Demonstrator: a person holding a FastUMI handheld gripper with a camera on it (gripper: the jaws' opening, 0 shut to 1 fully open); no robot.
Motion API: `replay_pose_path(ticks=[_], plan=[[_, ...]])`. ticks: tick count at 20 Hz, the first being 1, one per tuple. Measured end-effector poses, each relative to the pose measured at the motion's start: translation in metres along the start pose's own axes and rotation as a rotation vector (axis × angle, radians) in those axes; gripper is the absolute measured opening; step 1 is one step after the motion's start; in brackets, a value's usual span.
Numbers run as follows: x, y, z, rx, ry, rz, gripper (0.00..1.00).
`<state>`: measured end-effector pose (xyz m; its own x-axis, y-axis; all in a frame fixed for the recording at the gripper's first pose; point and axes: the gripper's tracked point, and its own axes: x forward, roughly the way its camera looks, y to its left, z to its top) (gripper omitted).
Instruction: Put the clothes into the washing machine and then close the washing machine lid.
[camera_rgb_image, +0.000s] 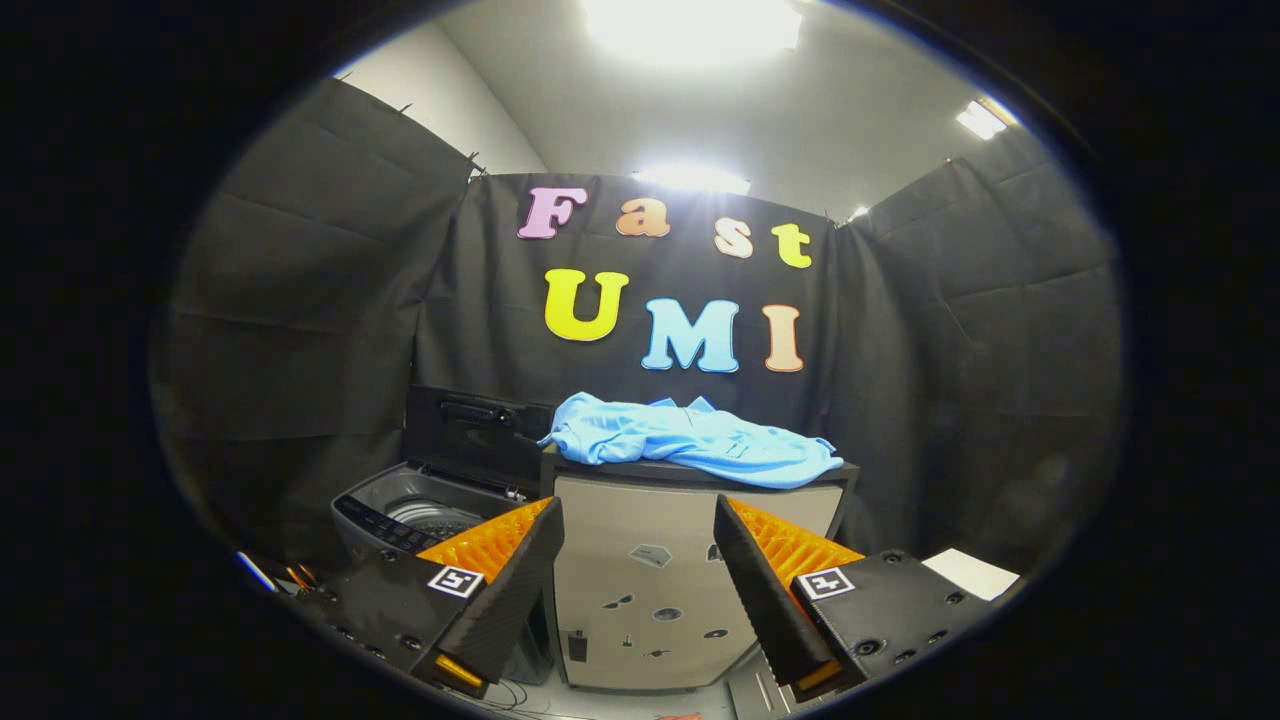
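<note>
Crumpled light-blue shirt (695, 440) atop cabinet (650, 590), washing machine (420, 515) (lid up) beside, gripper (638, 570) spread, empty.

Bright ceiling lights (690, 25) overhead blow out to white glare, and a second strip (692, 178) flares just above the black cloth wall (300, 300), which soaks up most of the light and stays dim. The fisheye bends straight lines hard toward the rim, where detail softens and darkens. The middle stays sharp, evenly lit, with soft shadows.
</note>
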<state>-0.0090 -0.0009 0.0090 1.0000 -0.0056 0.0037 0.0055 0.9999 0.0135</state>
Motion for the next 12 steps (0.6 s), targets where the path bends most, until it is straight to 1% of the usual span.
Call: replay_pose_path(ticks=[12], plan=[[-0.0056, -0.0020, 0.0056, 0.004, -0.007, -0.009, 0.98]])
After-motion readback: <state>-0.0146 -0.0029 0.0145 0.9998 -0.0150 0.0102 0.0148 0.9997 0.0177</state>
